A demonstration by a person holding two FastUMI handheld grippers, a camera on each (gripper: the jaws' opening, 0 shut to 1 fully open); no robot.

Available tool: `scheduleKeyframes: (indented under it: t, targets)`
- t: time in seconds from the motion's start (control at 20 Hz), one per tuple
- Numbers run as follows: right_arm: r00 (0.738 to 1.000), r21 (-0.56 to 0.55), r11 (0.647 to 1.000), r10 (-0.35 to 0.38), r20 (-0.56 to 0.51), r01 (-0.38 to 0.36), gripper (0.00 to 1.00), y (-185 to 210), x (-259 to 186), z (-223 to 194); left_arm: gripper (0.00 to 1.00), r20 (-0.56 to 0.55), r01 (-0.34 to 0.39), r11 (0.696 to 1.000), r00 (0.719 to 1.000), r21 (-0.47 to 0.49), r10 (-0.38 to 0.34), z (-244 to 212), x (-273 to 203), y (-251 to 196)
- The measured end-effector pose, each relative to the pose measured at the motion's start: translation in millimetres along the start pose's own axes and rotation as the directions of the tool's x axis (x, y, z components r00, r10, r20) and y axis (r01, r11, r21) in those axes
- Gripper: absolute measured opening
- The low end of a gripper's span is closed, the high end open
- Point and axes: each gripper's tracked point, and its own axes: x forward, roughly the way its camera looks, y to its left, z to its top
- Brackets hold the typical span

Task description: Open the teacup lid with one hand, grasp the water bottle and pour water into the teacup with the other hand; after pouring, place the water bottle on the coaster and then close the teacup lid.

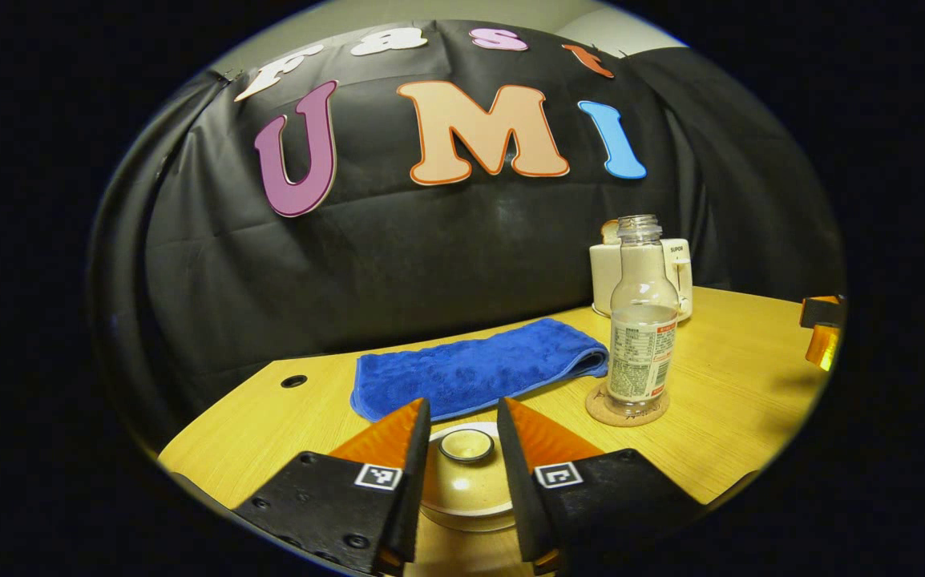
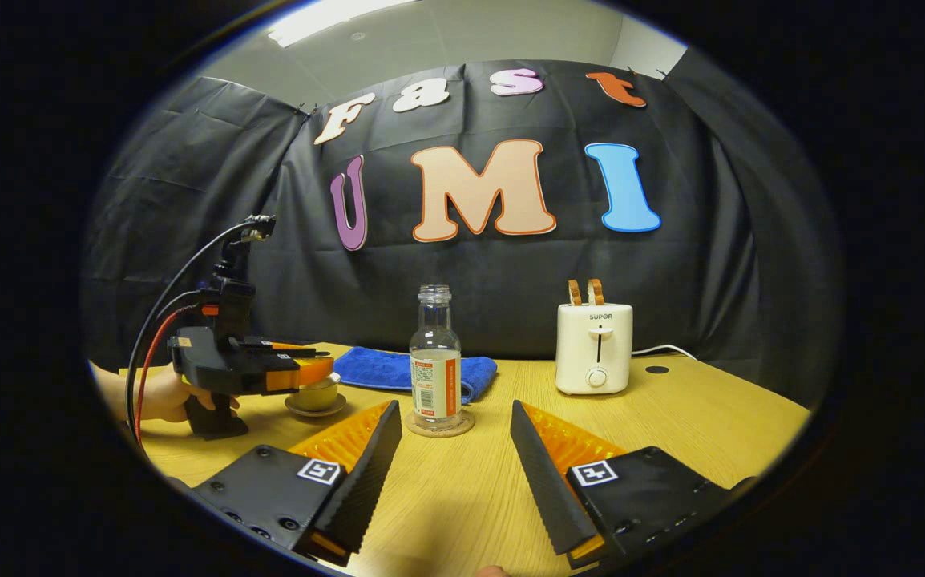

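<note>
The left gripper point(image 1: 462, 437) sits right over the one teacup point(image 1: 466, 497) on the table point(image 1: 735, 385). Its jaws stand one on each side of the lid's small round knob point(image 1: 466, 445). There is a gap on both sides of the knob, so the jaws look let go and hold nothing. The lid point(image 1: 466, 481) lies on the cup.

The right gripper point(image 2: 450, 429) hangs above the table with its jaws spread wide and nothing between them. The one water bottle point(image 2: 435, 365) stands upright on one round coaster point(image 2: 440, 425), a bit ahead of these jaws and apart from them. It has no cap on.

One blue towel point(image 1: 470, 369) lies behind the cup. One white toaster point(image 2: 595, 349) stands farther back.
</note>
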Motion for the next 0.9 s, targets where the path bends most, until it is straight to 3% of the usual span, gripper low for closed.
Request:
scheduleKeyframes:
  t: [0.05, 0.1, 0.2, 0.25, 0.5, 0.6, 0.65, 0.7, 0.75, 0.9]
  targets:
    - [1.000, 0.000, 1.000, 0.000, 0.000, 0.000, 0.88, -0.3, -0.3, 0.2, 0.49, 0.015, -0.008, 1.000, 1.000, -0.005, 0.008, 2.6, -2.2, 1.9]
    - [1.000, 0.000, 1.000, 0.000, 0.000, 0.000, 0.88, -0.3, -0.2, 0.4, 0.58, 0.029, -0.016, 1.000, 0.999, -0.018, 0.017, 4.1, -3.7, 4.4]
    - [1.000, 0.001, 1.000, 0.000, -0.001, 0.000, 0.88, -0.2, -0.8, 0.8, 0.89, 0.074, -0.042, 0.998, 0.996, -0.036, 0.044, 11.0, -12.0, 9.7]
    - [1.000, 0.001, 1.000, 0.000, -0.002, 0.000, 0.88, -0.4, -0.4, -0.5, 0.96, 0.110, -0.065, 0.997, 0.991, -0.052, 0.071, 16.6, -16.0, 16.5]
    - [1.000, 0.001, 1.000, 0.001, -0.001, -0.001, 0.88, -0.4, -0.3, -0.1, 0.96, 0.108, -0.061, 0.985, 0.991, -0.159, 0.079, 9.0, -52.7, 13.6]
    - [1.000, 0.001, 1.000, 0.005, -0.003, -0.005, 0.84, 0.3, -2.5, -1.2, 0.97, 0.120, -0.058, 0.986, 0.990, -0.156, 0.077, 8.7, -74.7, 8.9]
    - [1.000, 0.000, 1.000, 0.003, -0.002, -0.003, 0.88, -0.4, -4.2, -0.9, 0.96, 0.113, -0.059, 0.987, 0.991, -0.151, 0.076, 6.7, -86.9, 5.3]
    - [1.000, 0.001, 1.000, -0.004, -0.002, 0.004, 0.84, -1.5, -7.0, -0.4, 0.96, 0.116, -0.065, 0.986, 0.990, -0.153, 0.084, 6.2, -99.6, 3.5]
    - [1.000, 0.001, 1.000, -0.004, -0.002, 0.004, 0.88, -0.3, -11.0, -0.2, 0.99, 0.114, -0.072, 0.986, 0.989, -0.153, 0.090, 5.8, -112.1, 0.2]
    - [0.999, -0.001, 0.999, -0.037, -0.001, 0.037, 0.88, -4.0, -24.1, 0.2, 0.96, 0.108, -0.114, 0.982, 0.985, -0.151, 0.131, 2.4, -148.1, -2.2]
